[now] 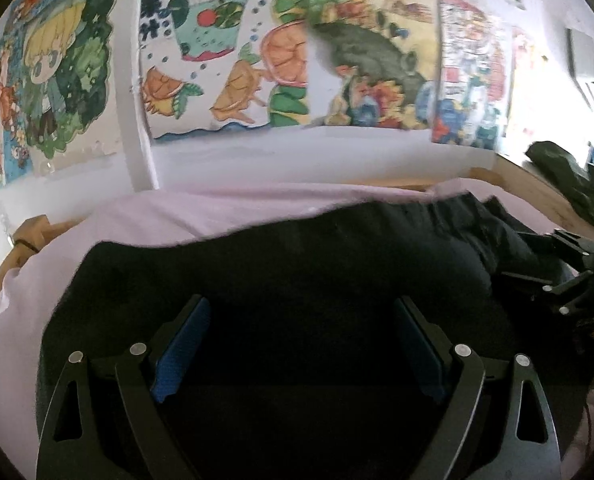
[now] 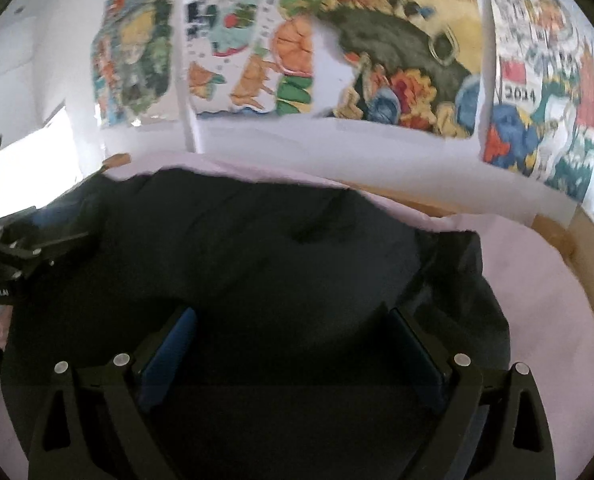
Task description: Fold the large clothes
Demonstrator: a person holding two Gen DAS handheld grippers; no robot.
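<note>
A: Left first: left hand-held gripper spread wide, blue pads apart, nothing pinched, hovering over the dark garment.

B: And lying where?

A: Spread across the pink sheet of the bed, far hem close to the bed's far edge by the wooden frame, under the wall drawings. Bunched and rumpled toward the right end.

B: Further right?

A: Right hand-held gripper likewise spread, gripping nothing, above the same cloth; a looser flap trailing toward the bed's right edge. Another dark heap at the far right corner, probably waiting its turn.

B: Best way to manage the fold, then?

A: Probably: lower both together, pinch one layer only at matching points along the near hem, left and right well apart. Lift just clear of the sheet, keep the span taut, carry toward the far edge, lay flat. Smooth the rumpled right end first, or risk folding a crease in. Avoid snagging the sheet beneath.
</note>
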